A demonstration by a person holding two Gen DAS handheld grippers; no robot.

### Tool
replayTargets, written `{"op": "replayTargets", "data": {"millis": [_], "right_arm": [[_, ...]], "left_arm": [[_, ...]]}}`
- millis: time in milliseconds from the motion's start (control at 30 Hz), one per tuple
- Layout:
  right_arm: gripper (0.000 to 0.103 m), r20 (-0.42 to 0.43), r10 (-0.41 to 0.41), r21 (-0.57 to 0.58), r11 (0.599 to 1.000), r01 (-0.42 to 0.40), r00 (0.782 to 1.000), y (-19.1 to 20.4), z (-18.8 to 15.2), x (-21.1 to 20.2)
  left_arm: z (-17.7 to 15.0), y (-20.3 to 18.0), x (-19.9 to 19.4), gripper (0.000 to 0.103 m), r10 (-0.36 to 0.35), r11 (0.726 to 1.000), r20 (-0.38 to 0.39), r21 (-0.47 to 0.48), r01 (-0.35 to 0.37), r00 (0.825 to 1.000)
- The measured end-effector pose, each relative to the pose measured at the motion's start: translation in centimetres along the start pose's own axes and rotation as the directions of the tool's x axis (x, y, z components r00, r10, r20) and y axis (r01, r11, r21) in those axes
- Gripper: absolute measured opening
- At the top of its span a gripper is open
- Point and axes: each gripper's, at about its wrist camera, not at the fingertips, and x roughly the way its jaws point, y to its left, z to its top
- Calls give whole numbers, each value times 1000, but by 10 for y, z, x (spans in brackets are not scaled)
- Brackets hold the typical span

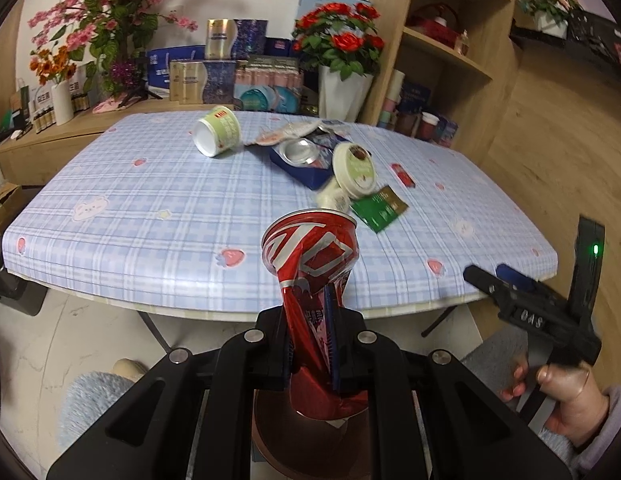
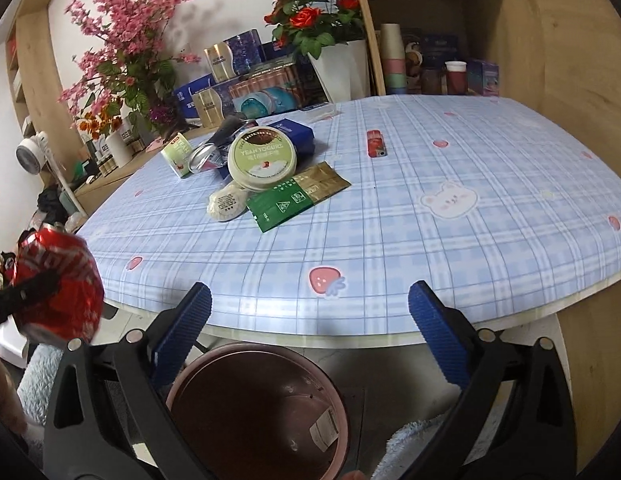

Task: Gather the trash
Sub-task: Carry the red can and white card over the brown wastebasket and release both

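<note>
My left gripper (image 1: 310,344) is shut on a crushed red soda can (image 1: 310,256), held off the table's near edge above a brown bin (image 1: 270,432). The can also shows in the right wrist view (image 2: 58,280) at the far left. My right gripper (image 2: 310,312) is open and empty, just in front of the table edge and above the brown bin (image 2: 246,400). It also shows in the left wrist view (image 1: 510,284). Trash lies on the table: a yogurt tub (image 2: 262,160), a green sachet (image 2: 282,204), a gold sachet (image 2: 322,182), a tipped cup (image 1: 218,132), a blue box (image 1: 306,164).
The table (image 2: 430,240) has a blue plaid cloth. A small red packet (image 2: 376,144) lies apart toward the back. Flower vases and boxes stand behind the table. Wooden shelves stand at the right. Fluffy slippers are on the floor beside the bin.
</note>
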Motion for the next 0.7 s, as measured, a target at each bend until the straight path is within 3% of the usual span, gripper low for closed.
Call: {"op": "replayTargets", "data": {"millis": [333, 400, 433, 567, 700], "right_arm": [[97, -2, -24, -17, 1000, 24, 1000, 5, -5, 4], [97, -6, -23, -24, 999, 23, 1000, 7, -6, 5], [97, -7, -23, -26, 999, 23, 1000, 8, -6, 5], [97, -7, -26, -35, 999, 26, 1000, 10, -7, 5], [97, -8, -24, -38, 999, 24, 1000, 11, -7, 5]], "left_arm": [[-17, -11, 15, 15, -29, 999, -24, 39, 29, 999], [-18, -11, 14, 42, -48, 998, -10, 31, 48, 999], [-17, -11, 10, 64, -47, 999, 14, 26, 47, 999], [-16, -10, 3, 80, 0, 999, 76, 38, -3, 997], [-16, -6, -4, 96, 142, 987, 153, 51, -151, 978]]}}
